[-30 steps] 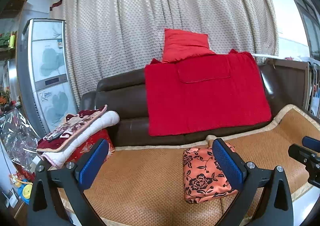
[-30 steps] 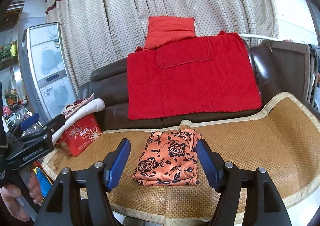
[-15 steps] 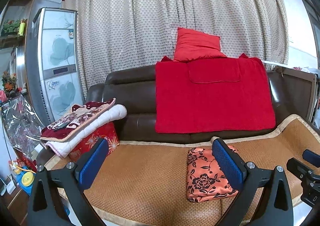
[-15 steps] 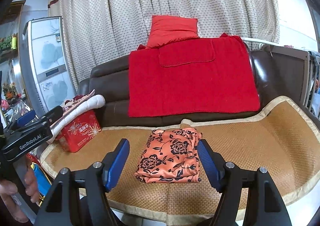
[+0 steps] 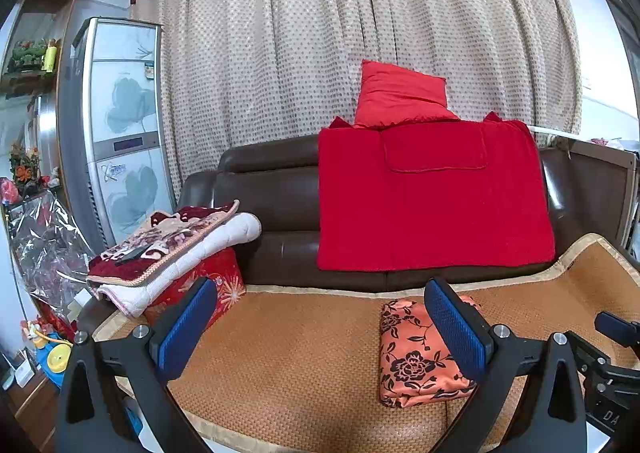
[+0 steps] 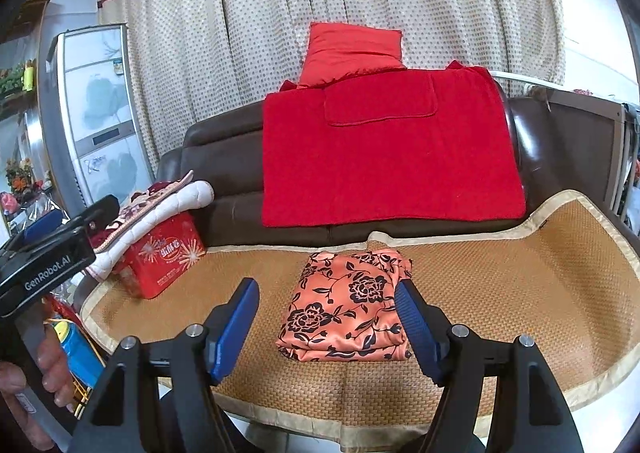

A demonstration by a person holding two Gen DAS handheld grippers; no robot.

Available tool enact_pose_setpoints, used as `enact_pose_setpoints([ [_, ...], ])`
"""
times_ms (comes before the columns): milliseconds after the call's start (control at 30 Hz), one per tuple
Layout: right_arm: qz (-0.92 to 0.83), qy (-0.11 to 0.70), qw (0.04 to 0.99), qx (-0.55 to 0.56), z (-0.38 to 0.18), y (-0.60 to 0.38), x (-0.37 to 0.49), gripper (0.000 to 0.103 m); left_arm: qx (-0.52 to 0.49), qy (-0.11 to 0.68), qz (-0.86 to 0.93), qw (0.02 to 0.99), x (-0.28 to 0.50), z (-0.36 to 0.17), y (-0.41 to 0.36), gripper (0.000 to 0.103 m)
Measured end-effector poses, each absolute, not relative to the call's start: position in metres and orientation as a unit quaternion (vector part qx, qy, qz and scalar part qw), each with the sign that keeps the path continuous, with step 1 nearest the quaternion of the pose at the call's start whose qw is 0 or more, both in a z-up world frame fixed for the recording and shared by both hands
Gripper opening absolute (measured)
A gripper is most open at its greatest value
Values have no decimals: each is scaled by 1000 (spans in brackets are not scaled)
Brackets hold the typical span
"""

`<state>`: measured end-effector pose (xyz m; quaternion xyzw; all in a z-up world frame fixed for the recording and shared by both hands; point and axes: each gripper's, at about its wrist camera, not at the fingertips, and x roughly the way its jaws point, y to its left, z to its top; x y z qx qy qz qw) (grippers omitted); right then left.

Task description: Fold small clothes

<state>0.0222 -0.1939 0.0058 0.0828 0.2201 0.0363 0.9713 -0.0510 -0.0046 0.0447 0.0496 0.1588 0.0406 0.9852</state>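
- Left gripper: jaws spread wide, holding nothing, raised above the woven mat. Ahead and to its left sits a red tin box with folded blankets stacked on top, both apart from the work.
- Floral garment: an orange cloth with black flowers, lying on the mat as a squarish bundle of several layers. From the left gripper it lies low and to the right, partly behind the right-hand finger; from the right gripper it is straight ahead, framed between the fingers but not touched.
- Handling, as I judge it: light, limp and rather glossy, so probably slippery. The layers may slide over one another or fall open if only the top one is taken. The near edge shows stacked folds; a pinch there, or at a near corner through all layers, looks soundest. The mat's coarse weave should keep the bundle from skating.
- Right gripper: jaws apart, empty, hovering just short of the bundle's near edge.
- Behind everything, well beyond both grippers, a red blanket drapes the brown sofa.
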Motion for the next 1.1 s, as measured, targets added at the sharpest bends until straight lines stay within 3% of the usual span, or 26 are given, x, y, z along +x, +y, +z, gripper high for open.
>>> enact_pose_setpoints([
  [1100, 49, 224, 972, 59, 10, -178, 29, 74, 36, 148, 52, 987, -58, 51, 15, 103],
])
